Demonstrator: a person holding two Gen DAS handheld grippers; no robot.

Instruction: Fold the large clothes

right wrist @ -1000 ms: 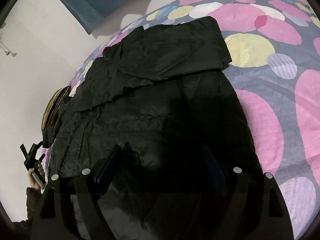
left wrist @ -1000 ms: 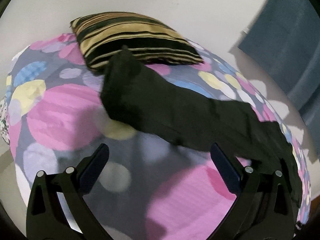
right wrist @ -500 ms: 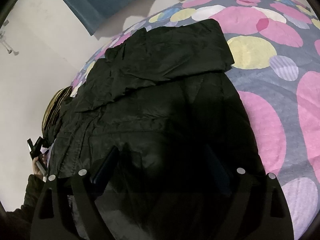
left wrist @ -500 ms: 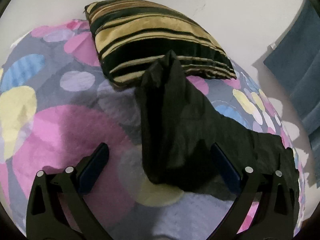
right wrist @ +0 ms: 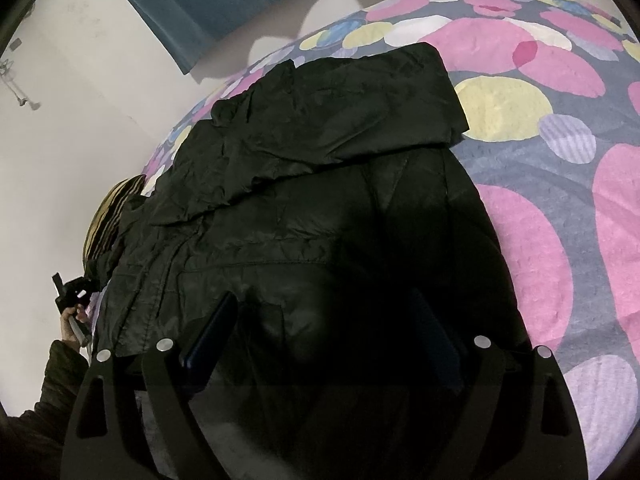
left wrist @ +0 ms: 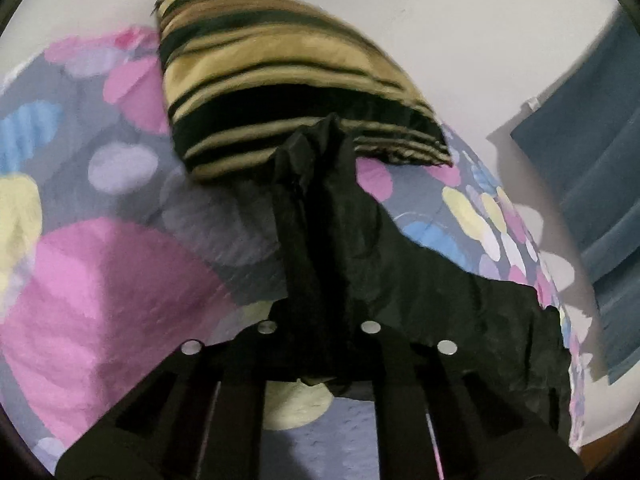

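Observation:
A large black jacket (right wrist: 320, 208) lies spread on the bed, one sleeve (right wrist: 340, 112) folded across its upper part. My left gripper (left wrist: 316, 320) is shut on a bunched end of the black jacket (left wrist: 320, 208), which rises in a ridge toward the pillow. It also shows small at the far left of the right wrist view (right wrist: 70, 292), held in a hand. My right gripper (right wrist: 320, 336) is open, hovering over the jacket's near part in shadow.
A striped gold-and-black pillow (left wrist: 280, 80) lies at the head of the bed against the white wall. The bedsheet (right wrist: 560, 200) has pink, yellow and blue circles. A blue curtain (left wrist: 600, 180) hangs at the bed's far side.
My left gripper moved in toward the jacket's end by the pillow and closed on it; its fingers were wide open before. My right gripper has barely moved.

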